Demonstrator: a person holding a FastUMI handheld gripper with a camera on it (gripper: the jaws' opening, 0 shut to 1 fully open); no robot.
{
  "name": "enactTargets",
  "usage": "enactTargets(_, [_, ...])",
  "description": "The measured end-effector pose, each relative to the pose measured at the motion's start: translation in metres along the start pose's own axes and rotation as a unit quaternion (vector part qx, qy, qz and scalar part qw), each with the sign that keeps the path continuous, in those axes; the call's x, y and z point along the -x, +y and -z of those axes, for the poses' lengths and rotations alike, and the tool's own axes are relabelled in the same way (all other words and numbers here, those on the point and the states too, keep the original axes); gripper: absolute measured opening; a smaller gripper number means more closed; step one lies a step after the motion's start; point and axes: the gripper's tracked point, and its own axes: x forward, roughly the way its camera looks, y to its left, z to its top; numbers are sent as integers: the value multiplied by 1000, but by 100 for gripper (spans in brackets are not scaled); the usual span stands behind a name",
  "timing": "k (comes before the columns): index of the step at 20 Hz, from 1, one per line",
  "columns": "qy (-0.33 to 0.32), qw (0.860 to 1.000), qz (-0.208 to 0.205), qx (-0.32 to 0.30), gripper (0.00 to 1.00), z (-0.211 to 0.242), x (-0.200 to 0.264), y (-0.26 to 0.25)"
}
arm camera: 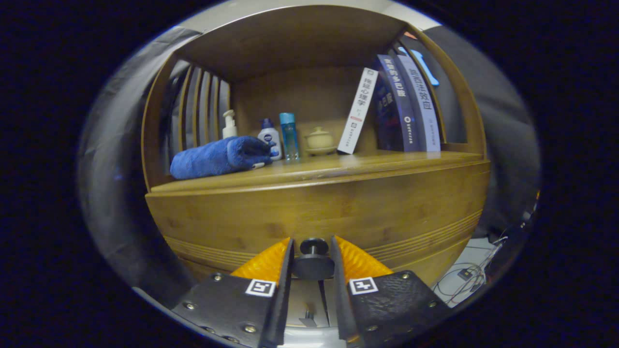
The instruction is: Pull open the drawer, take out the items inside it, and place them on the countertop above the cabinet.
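Looking along the fingers, I see the gripper [313, 251] clenched on the drawer knob [313, 247]; both fingers press its sides. The drawer [314, 212] front is right behind the knob, closed as far as I can tell. On the countertop [338, 166], at 11 o'clock from the knob, lies a towel [220, 157], with bottles [280, 137] at 12 and books [396, 111] at 1.

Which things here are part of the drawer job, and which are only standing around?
Job: drawer knob between the gripper jaws; drawer front; countertop.
Standing around: blue towel, pump bottle, white bottle, blue bottle, small pot, books.
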Motion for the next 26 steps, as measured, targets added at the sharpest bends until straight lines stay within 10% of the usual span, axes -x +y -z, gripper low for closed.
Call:
enactTargets(24, [11, 997, -17, 73, 35, 37, 174, 4])
enactTargets(26, [16, 997, 8, 76, 12, 41, 170, -12])
